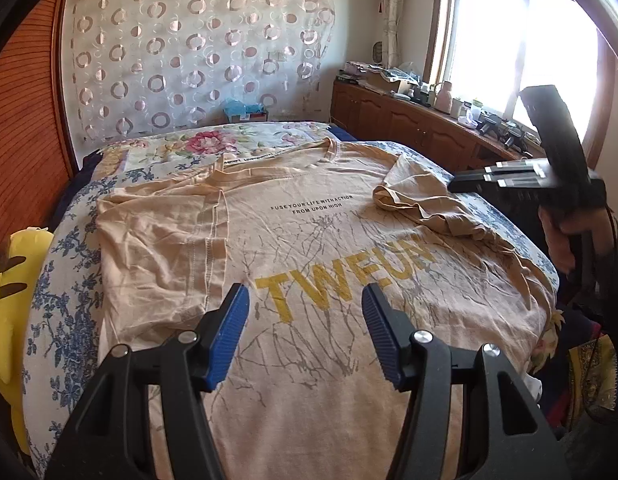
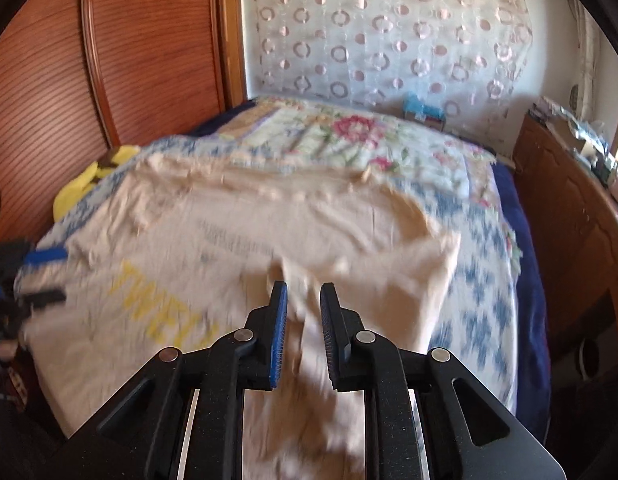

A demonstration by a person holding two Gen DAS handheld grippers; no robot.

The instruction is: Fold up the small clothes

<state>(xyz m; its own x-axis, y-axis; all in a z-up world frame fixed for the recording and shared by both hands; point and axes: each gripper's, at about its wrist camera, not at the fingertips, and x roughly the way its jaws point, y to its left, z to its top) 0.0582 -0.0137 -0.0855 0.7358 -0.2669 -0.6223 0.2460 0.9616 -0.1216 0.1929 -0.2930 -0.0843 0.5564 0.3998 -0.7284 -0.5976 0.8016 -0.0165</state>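
Bed (image 1: 69, 280), blue-floral cover, fills both views. On it lies the beige T-shirt (image 1: 309, 248), front up, yellow "TWFUN" print and a small line of black text above it. Its sleeve on my left lies flat and spread; the sleeve (image 1: 421, 200) on my right is bunched and folded in over the chest.

My left tongs (image 1: 305, 320) hang over the shirt's lower half, wide apart, holding nothing. My right tongs (image 2: 303, 320) are narrowly parted over shirt fabric (view badly motion-blurred; I cannot tell whether cloth is between the pads).

Yellow plush toy (image 1: 9, 300) at the bed's left edge. Wooden cabinet (image 1: 409, 120) below the window, cluttered.
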